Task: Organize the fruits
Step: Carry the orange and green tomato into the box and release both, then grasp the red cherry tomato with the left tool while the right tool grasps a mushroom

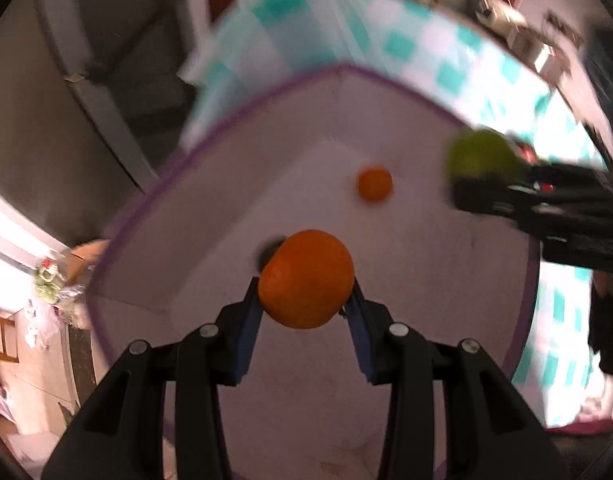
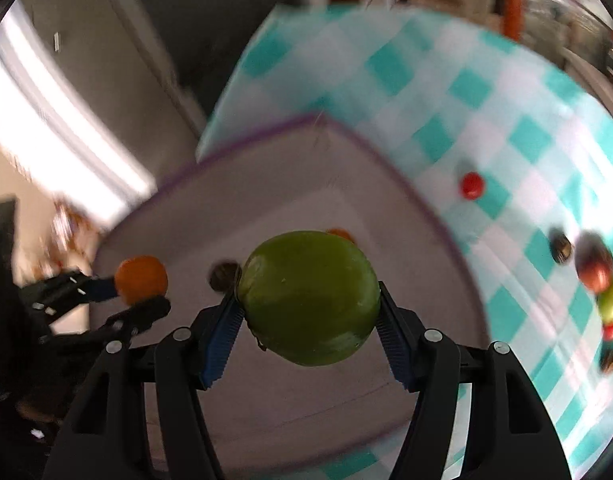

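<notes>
My left gripper (image 1: 306, 296) is shut on an orange (image 1: 306, 284) and holds it over a white fabric bin with a purple rim (image 1: 242, 116). My right gripper (image 2: 308, 308) is shut on a green apple (image 2: 308, 298) above the same bin (image 2: 266, 128). A second orange (image 1: 374, 183) lies on the bin floor, and a dark round fruit (image 2: 223, 276) lies there too. The right gripper with the apple (image 1: 482, 154) shows at the right of the left wrist view. The left gripper with its orange (image 2: 141, 279) shows at the left of the right wrist view.
The bin stands on a teal-and-white checked tablecloth (image 2: 466, 88). On the cloth to the right lie a small red fruit (image 2: 472, 185), a dark fruit (image 2: 560, 245), a red apple (image 2: 596, 266) and other small fruits (image 2: 612, 304). The table edge drops off at the left.
</notes>
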`<move>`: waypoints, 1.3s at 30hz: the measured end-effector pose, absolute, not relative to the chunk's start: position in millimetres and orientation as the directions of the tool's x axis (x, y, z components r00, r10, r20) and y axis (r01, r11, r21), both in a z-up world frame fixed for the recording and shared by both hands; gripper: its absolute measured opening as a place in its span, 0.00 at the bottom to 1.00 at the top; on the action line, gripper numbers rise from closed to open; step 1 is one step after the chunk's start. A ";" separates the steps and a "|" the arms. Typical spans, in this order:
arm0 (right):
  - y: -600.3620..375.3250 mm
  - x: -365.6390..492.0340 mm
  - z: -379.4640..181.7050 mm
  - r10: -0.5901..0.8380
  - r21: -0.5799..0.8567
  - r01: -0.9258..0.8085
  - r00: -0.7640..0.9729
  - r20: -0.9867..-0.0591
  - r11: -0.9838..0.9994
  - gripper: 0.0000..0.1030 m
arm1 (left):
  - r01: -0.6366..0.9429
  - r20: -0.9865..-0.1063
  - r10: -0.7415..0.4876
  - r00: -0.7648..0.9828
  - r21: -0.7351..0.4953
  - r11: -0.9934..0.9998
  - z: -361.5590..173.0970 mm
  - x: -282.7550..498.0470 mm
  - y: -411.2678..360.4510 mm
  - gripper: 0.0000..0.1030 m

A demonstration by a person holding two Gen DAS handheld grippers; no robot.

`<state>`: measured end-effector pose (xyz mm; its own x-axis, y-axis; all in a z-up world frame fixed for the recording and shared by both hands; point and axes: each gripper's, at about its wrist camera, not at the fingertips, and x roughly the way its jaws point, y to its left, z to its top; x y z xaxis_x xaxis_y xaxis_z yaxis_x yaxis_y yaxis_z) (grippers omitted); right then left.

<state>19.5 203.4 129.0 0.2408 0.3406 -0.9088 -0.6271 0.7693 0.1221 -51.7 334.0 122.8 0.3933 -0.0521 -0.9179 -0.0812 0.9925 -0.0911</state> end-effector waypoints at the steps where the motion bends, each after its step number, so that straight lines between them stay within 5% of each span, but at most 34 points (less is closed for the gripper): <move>1: 217.1 22.1 116.7 0.286 0.083 -0.656 0.208 -0.935 0.750 0.61 | -0.069 -0.931 -0.087 0.353 -0.119 0.991 116.0 -46.9 332.8 0.40; 9: 261.4 34.1 51.9 0.054 0.009 -0.722 0.040 -0.998 0.692 0.61 | -0.022 -0.977 -0.135 0.163 -0.141 0.990 76.8 -27.0 318.2 0.40; 21: 252.4 51.3 35.4 0.034 0.054 -0.640 -0.044 -0.998 0.767 0.61 | -0.019 -0.988 -0.127 0.087 -0.129 0.991 55.8 -27.4 321.0 0.42; 25: 247.1 55.4 38.0 0.043 0.056 -0.618 -0.036 -0.998 0.784 0.62 | -0.034 -0.988 -0.121 0.100 -0.125 0.992 56.3 -24.4 317.5 0.60; 28: 234.4 58.5 56.5 0.127 0.087 -0.586 0.028 -0.992 0.805 0.72 | -0.075 -0.982 -0.125 0.140 -0.136 0.988 63.0 -28.6 324.9 0.75; 32: 200.6 48.6 97.1 0.257 0.154 -0.526 0.129 -0.958 0.837 0.74 | -0.147 -0.962 -0.109 0.251 -0.149 0.978 84.1 -40.8 335.7 0.77; 39: 96.7 -14.5 180.2 0.548 0.345 -0.487 0.371 -0.750 0.802 0.85 | -0.256 -0.840 0.029 0.541 -0.132 0.958 155.5 -92.1 322.3 0.90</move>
<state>-14.5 96.7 180.2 0.3711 0.5482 -0.7495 -0.4872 0.8021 0.3454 -92.1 322.3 155.5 0.5414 0.0289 -0.8403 -0.2563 0.9575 -0.1322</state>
